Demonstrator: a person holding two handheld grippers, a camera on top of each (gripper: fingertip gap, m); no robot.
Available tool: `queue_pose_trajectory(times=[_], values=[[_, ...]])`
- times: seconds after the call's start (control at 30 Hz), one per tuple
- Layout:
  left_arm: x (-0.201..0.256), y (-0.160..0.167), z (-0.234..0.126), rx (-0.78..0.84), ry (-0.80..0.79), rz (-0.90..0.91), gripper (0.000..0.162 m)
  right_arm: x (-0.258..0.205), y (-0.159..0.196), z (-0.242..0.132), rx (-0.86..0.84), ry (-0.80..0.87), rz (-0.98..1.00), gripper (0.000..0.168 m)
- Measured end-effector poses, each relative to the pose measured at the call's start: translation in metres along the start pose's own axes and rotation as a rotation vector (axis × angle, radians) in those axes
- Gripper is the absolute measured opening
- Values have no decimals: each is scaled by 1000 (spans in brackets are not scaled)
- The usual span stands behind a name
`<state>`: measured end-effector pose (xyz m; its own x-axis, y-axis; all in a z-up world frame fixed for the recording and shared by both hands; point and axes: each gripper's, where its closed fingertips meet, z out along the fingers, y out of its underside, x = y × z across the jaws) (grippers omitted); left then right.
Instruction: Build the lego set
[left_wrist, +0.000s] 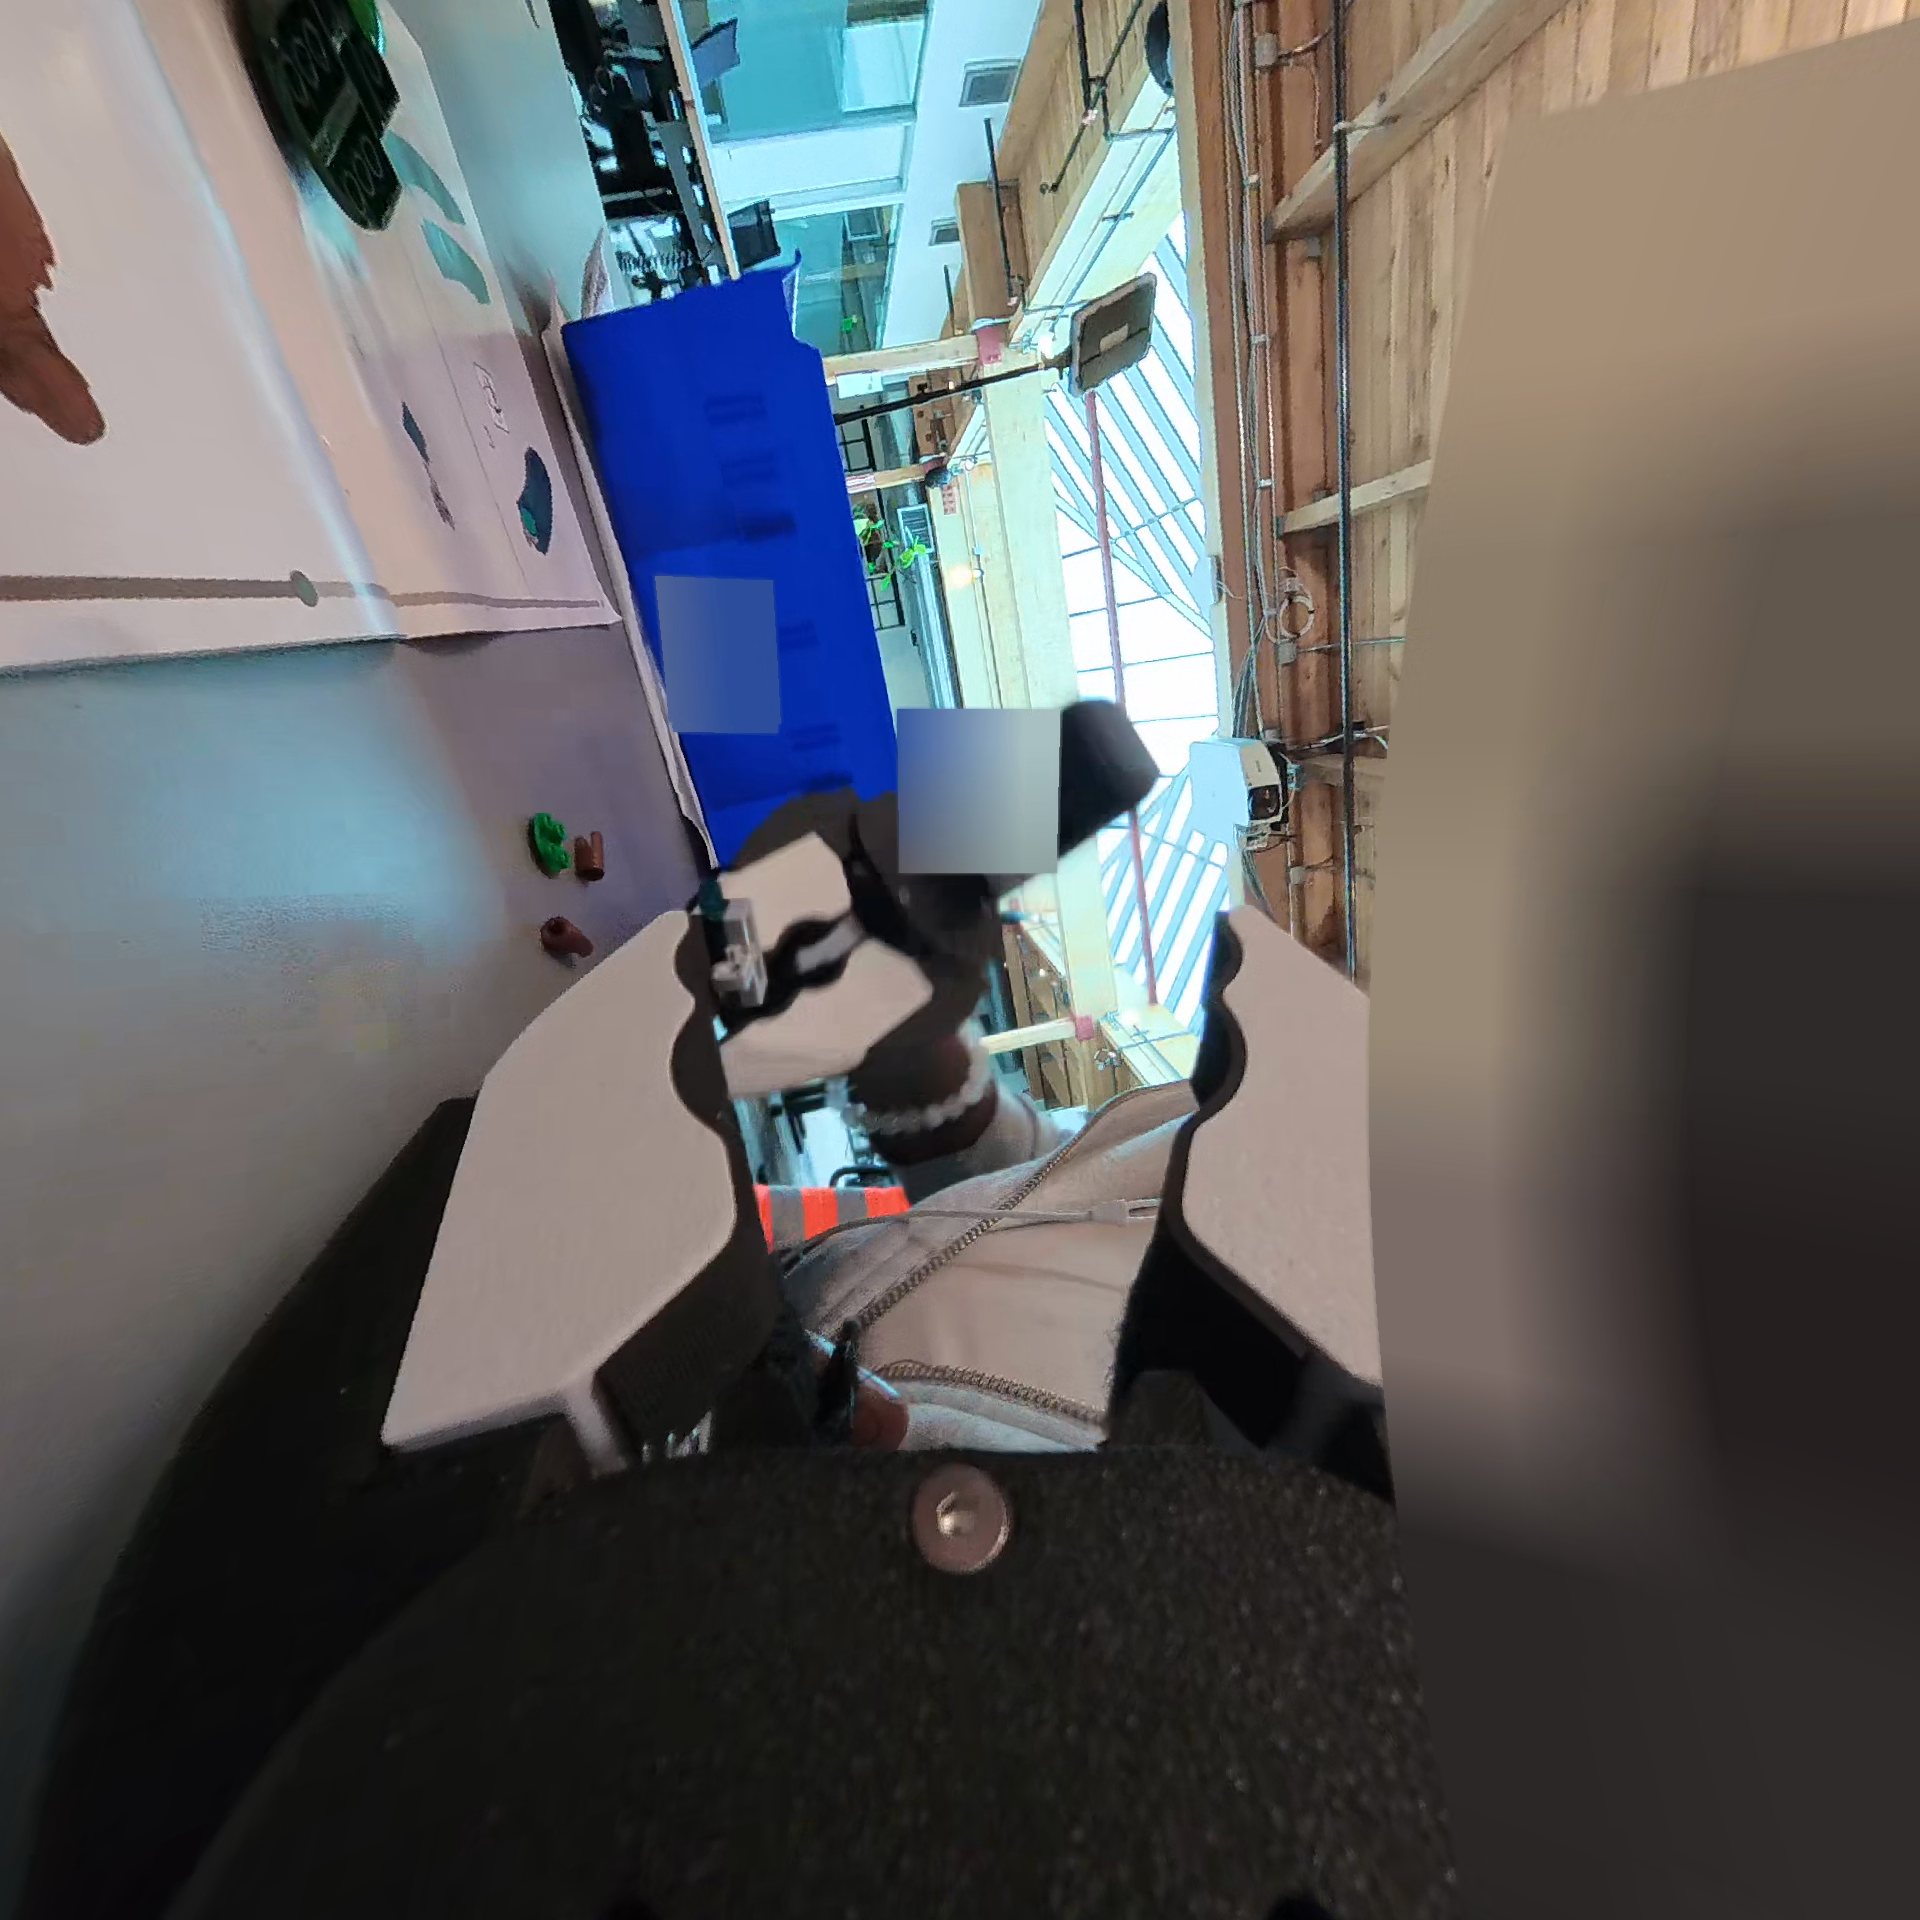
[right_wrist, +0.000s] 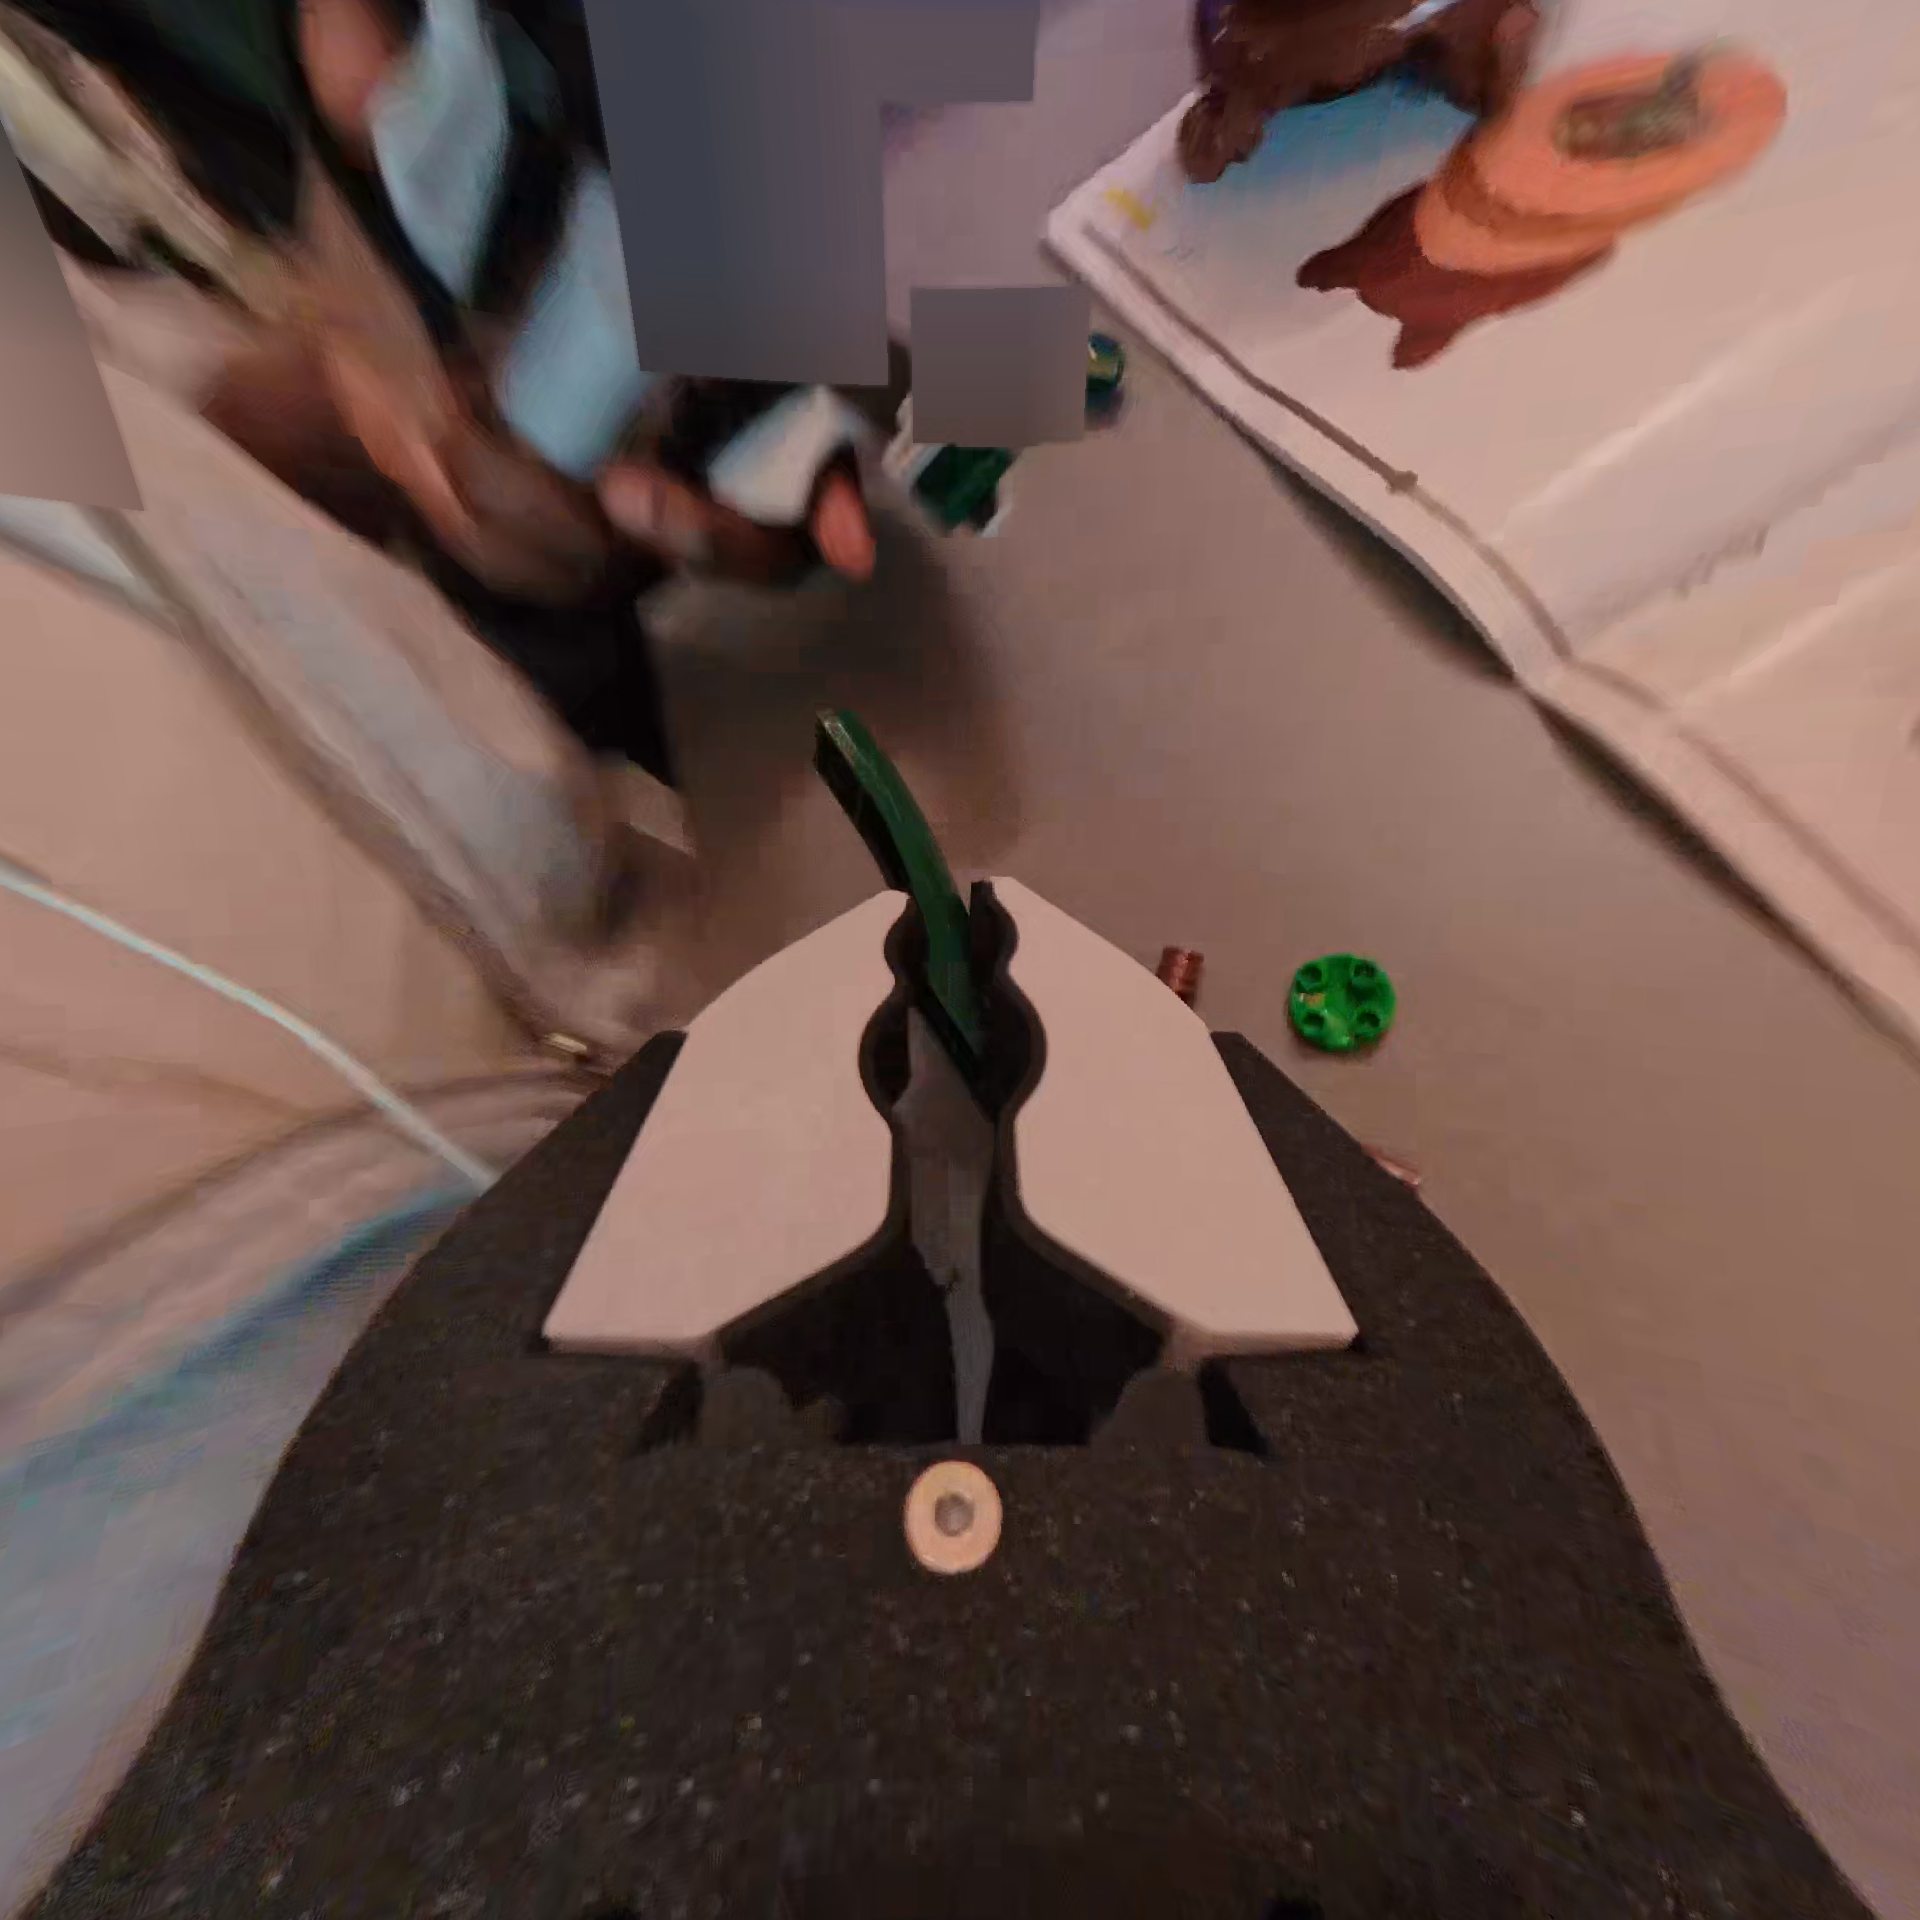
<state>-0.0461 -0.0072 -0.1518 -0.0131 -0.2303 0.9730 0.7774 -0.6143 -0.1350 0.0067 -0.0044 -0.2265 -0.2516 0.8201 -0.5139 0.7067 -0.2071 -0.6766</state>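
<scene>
Right gripper (right_wrist: 951, 935): fingers nearly closed, clamping the base of a curved dark-green piece (right_wrist: 896, 821); its long axis runs forward and left past the tips. Left gripper (left_wrist: 956, 966): fingers spread wide, empty, lifted off the table (left_wrist: 260, 935). Loose green round (right_wrist: 1340, 1006): on the table, right of the right gripper, the nearer one.

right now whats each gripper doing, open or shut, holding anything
Left gripper: open, nothing between its fingers.
Right gripper: shut on a dark green curved lego piece that sticks out past the fingertips.
</scene>
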Motion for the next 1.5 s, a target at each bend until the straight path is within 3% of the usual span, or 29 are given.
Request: queue_pose_trajectory(times=[0.1, 0.17, 0.27, 0.57, 0.77, 1.5], values=[[1, 6, 1, -37, 12, 7, 85, -9, -27, -30, 113, -288, 376, 8], [2, 10, 2, -59, 20, 13, 81, -3, -30, -37, 82, -308, 461, 7], [1, 16, 4, -89, 22, 23, 80, -9, -24, -35, -55, -319, 440, 7], [-6, 25, 7, -133, -4, 38, 73, 4, -29, -32, -253, -283, 390, 8], [-22, 24, 12, -106, -99, 88, 66, 12, -30, -23, -393, -238, 321, 7], [-32, 26, 16, -83, -177, 136, 58, 20, -25, -18, -502, -186, 264, 7]])
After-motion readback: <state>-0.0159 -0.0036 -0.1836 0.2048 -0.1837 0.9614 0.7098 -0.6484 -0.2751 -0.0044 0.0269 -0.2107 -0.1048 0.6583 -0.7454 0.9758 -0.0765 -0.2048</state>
